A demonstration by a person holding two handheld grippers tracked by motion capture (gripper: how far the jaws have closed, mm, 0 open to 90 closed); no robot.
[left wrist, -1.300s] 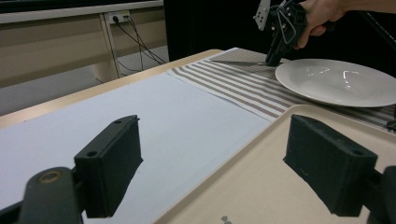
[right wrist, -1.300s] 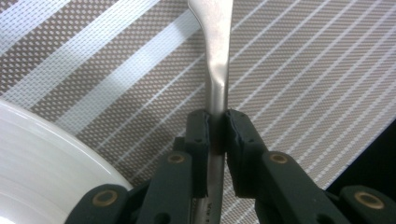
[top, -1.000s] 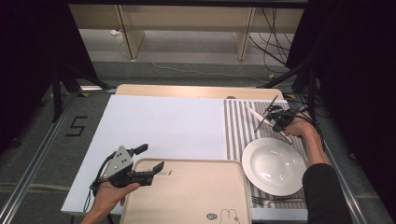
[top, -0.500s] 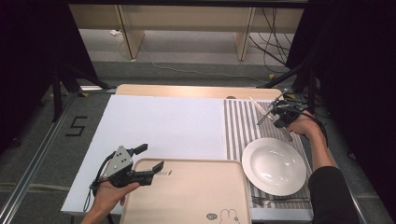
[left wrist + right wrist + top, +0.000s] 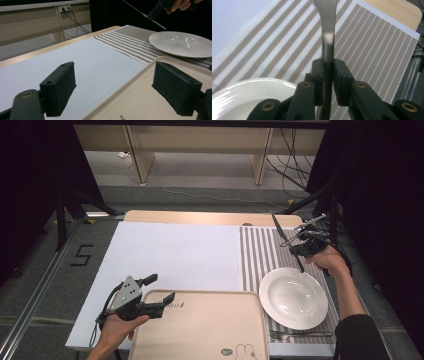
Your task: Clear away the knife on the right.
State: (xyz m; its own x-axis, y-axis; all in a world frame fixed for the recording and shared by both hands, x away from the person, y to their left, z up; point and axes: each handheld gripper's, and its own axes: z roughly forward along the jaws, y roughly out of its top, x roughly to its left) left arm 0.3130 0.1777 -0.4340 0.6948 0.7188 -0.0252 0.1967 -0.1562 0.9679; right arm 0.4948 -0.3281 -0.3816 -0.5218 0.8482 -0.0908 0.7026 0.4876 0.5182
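Above the striped placemat [image 5: 272, 251], at the far right of the surface [image 5: 175, 252], the right hand-held gripper [image 5: 300, 246] is holding a knife [image 5: 328, 30] clear of everything below it. Its jaws are clenching the metal handle almost closed, as the right gripper view is showing, with the flat steel running straight out from between the pads. From the high view the knife [image 5: 280, 231] is sticking up and away from the hand, tilted, well above the white plate [image 5: 294, 297].

Such a piece is likely handling as light, stiff and slick: polished steel is giving rubber pads little to bite on, so a grip on the narrow neck of the handle, as now, is probably the safest, since a hold nearer either end would be letting it swing or slip. It is not fragile, though it could chip the plate if dropped.

Nearer the person, the left hand-held gripper [image 5: 159, 291] is resting released at the far left corner of the beige tray [image 5: 200, 330]. Its jaws are standing wide apart, one over the tray and one over the white sheet, gripping nothing. A fork [image 5: 295, 335] is lying on the placemat just beside the plate's near edge.
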